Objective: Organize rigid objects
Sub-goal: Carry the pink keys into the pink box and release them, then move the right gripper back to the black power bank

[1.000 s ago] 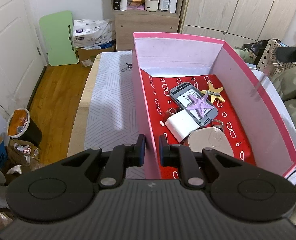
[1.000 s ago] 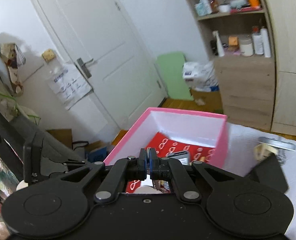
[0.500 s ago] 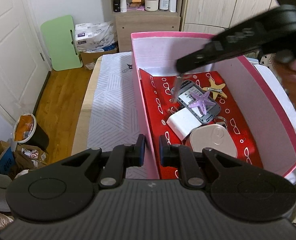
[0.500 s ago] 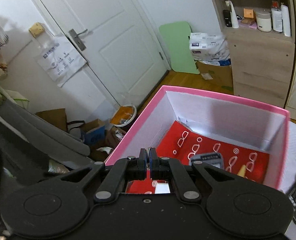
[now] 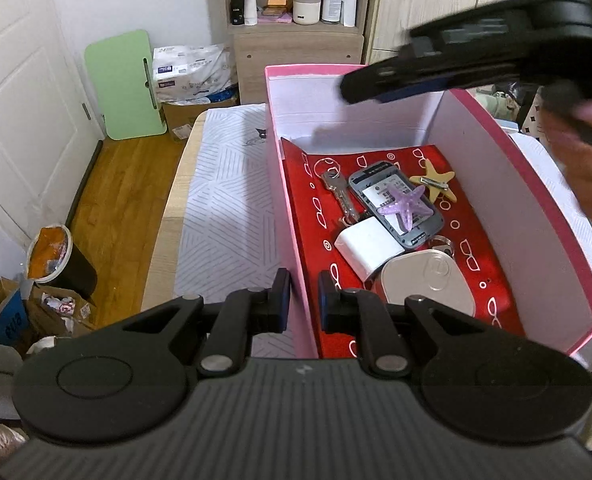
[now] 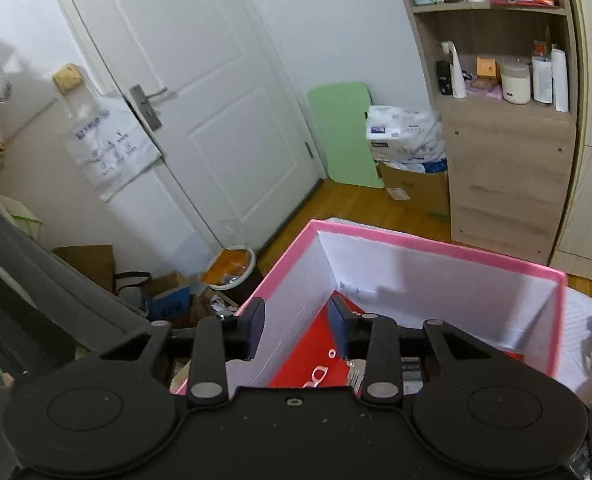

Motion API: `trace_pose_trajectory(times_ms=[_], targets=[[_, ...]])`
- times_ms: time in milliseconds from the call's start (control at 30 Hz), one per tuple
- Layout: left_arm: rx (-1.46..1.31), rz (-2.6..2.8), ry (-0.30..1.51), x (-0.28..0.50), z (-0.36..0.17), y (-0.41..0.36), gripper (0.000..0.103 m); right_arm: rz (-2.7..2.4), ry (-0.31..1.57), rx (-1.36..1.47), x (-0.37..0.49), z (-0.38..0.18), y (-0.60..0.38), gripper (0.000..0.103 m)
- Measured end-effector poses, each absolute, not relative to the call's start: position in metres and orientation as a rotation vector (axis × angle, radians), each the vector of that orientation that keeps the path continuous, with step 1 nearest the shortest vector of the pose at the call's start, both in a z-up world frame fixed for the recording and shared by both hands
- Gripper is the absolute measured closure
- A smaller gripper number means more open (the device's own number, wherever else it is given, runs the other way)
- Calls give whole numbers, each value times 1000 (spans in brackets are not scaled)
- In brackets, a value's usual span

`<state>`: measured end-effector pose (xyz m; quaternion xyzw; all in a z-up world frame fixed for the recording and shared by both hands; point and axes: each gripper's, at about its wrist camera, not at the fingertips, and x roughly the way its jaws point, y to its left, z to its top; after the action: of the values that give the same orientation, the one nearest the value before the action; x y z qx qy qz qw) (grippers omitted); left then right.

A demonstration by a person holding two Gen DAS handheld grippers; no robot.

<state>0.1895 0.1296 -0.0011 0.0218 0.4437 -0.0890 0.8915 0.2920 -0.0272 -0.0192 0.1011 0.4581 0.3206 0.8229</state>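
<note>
Left hand-held gripper [image 5: 303, 295]: clenched on the near left wall of the pink box [image 5: 284, 216], one finger outside the wall and one inside, pads pressing the wall between them.
Right hand-held gripper [image 6: 297, 327]: released; its jaws have just been opening and nothing is gripped between them. It hangs above the box's far end, and in its own view the box's left wall passes below the gap without touching the pads. In the left wrist view it shows as a dark, blurred bar crossing the far right corner of the box.
Person: a hand [image 5: 587, 168] shows at the right edge of the left wrist view, blurred.
Pink box: stands on the bed [image 5: 220, 216] with a white patterned cover, close to the bed's far end; white inner walls, red patterned lining on the floor.
Key [image 5: 337, 191]: lies on the lining near the box's left wall, just beside the phone.
Phone [image 5: 395, 202]: grey, lies flat in the middle of the box.
Purple starfish [image 5: 405, 206]: rests on top of the phone.
Tan starfish [image 5: 433, 180]: lies beside the phone, toward the right wall, with a metal clip across it.
White charger [image 5: 365, 248]: touches the phone's near end.
Silver tin [image 5: 427, 282]: nearest the left gripper, partly under the charger's edge.
Beside the box: some small items lie on the bed past its right wall, too blurred to name.
</note>
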Motion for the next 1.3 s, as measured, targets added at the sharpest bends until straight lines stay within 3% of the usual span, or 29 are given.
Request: trace_pose_trajectory(times_ms=[400,900,1067,1300], targets=[[68,-176,912,187,-3,126,90,597,928,150,229,14,-114,61],[92,-137,923,186,-3,118,90,447,914,166,172,-21,-197,55],[87,-133,928,186,-2,119,90,407,884,108,161,-32,-211,47],[116,-124,924,183,-4,115,90,393,895,49,158,-45,-222,47]])
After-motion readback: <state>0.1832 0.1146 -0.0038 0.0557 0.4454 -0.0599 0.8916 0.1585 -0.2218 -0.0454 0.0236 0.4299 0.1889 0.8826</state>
